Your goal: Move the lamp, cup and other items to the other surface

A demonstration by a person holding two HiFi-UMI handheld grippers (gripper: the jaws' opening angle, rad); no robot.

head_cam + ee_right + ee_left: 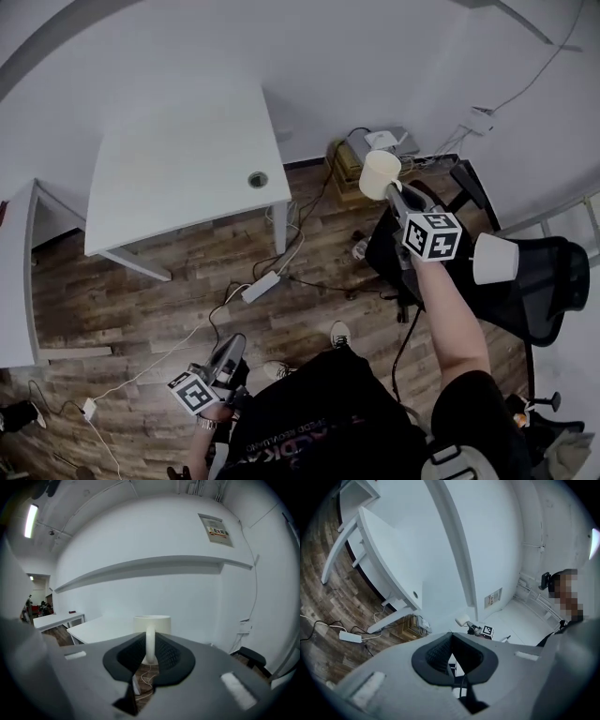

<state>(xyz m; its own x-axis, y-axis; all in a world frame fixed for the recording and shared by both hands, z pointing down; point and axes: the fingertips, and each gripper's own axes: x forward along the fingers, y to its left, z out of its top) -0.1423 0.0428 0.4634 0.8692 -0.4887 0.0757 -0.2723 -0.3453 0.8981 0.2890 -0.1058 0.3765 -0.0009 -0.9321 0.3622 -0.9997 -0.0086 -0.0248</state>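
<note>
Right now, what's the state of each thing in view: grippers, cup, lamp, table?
right gripper: shut on the cup's handle.
cup: held in the air by its handle, mouth up, not over the table.
left gripper: shut, nothing between its jaws, held low.
lamp: shade shows at the black chair, touched by neither gripper.
white table: no cup or lamp on it yet.
</note>
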